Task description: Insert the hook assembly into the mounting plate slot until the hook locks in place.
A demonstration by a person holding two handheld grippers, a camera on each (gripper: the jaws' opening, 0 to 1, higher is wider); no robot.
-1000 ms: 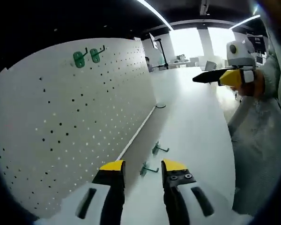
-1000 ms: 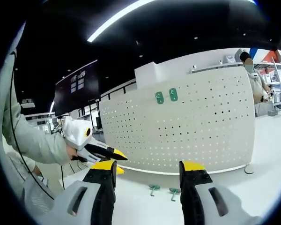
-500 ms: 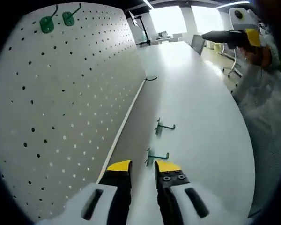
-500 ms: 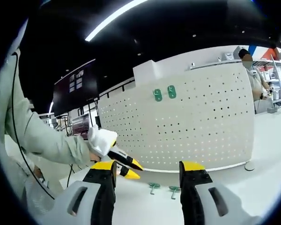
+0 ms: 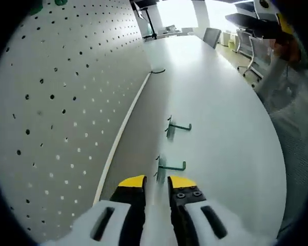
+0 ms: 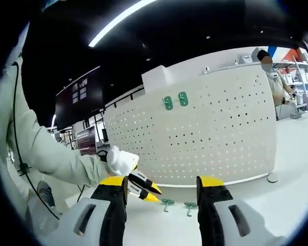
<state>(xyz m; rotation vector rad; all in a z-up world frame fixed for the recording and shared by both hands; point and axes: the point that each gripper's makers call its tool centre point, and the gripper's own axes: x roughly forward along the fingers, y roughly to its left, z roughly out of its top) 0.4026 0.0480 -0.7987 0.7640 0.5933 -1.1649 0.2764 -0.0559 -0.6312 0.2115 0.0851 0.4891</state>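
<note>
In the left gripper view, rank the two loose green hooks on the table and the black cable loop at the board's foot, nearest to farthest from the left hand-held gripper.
1. Near hook, just past the left hand-held gripper.
2. Second hook, farther along the table.
3. Cable loop, far up by the pegboard.

The left gripper (image 5: 156,180) was built with two black jaws capped in yellow tips, set on a pale grey body with dark oblong recesses; small screws were seen on its right jaw. The right gripper (image 6: 162,181) was made alike, with black jaws, yellow tips and a grey housing. A light grey-green sleeve (image 6: 46,154) was worn by the person, and a thin dark cable (image 6: 16,128) was run along it.
</note>
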